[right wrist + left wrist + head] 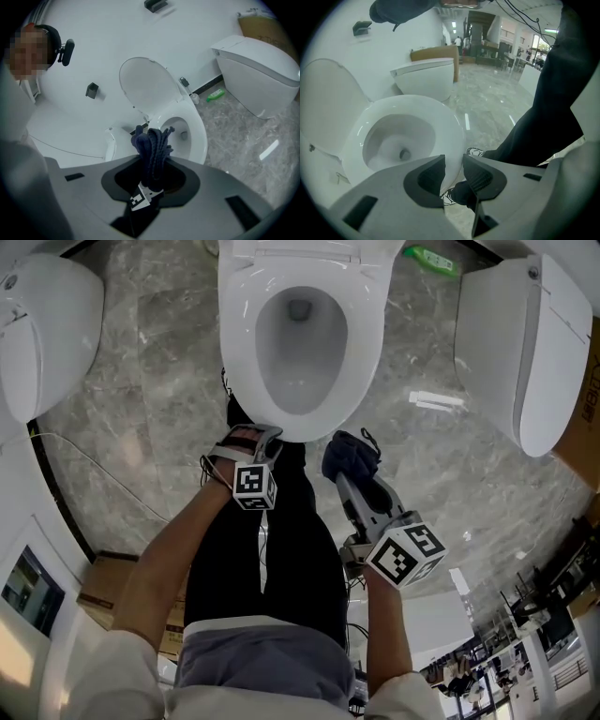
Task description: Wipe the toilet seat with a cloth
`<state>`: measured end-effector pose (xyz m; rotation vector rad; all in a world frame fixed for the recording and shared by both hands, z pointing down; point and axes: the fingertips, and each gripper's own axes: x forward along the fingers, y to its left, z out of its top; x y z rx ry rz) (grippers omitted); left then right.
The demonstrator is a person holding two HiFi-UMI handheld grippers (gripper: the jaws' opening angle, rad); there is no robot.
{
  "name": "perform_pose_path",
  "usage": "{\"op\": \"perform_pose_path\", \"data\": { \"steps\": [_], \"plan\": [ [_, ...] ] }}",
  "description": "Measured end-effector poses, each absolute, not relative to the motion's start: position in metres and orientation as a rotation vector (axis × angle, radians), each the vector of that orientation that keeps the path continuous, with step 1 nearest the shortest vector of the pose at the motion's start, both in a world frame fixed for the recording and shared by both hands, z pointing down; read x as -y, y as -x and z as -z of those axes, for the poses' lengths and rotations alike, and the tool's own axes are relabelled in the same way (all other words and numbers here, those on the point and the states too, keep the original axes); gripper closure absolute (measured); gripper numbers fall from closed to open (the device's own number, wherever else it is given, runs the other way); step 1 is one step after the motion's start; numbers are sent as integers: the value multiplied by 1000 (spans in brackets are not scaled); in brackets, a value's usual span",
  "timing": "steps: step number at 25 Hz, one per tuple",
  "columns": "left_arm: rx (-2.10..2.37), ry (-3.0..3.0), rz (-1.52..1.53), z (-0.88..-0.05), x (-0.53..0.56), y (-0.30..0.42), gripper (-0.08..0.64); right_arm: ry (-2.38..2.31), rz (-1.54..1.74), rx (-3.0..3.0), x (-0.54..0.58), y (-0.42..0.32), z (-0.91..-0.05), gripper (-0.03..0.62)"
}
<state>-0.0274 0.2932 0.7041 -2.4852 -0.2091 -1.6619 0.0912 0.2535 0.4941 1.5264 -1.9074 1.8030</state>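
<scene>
- Grey marble floor (131, 399) is filling the background, with a green bottle (432, 259) lying at the far right.
- Toilet seat (242, 352) is lying flat on the white bowl, and the lid (145, 86) is standing up behind it.
- Right tongs (152, 164) are clamping a bunched dark blue cloth (351, 455), which is hanging just beside the seat's near right edge.
- Left tongs (453, 164) are standing a little apart and gripping nothing, pointing down at the seat's near rim.
</scene>
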Motion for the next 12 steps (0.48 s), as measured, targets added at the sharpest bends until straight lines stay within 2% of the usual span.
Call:
{"op": "perform_pose_path", "data": {
  "steps": [5,9,12],
  "plan": [
    [89,2602,1652,-700,-291,29,461,-1558,-1802,1874,-244,-95,-505,505],
    [65,2630,1667,-696,-287,32,535,-1584,-1811,1831,-240,-96,-517,505],
    [34,2708,1676,-688,-282,32,549,-1601,-1778,1781,-235,-98,-533,505]
  ]
}}
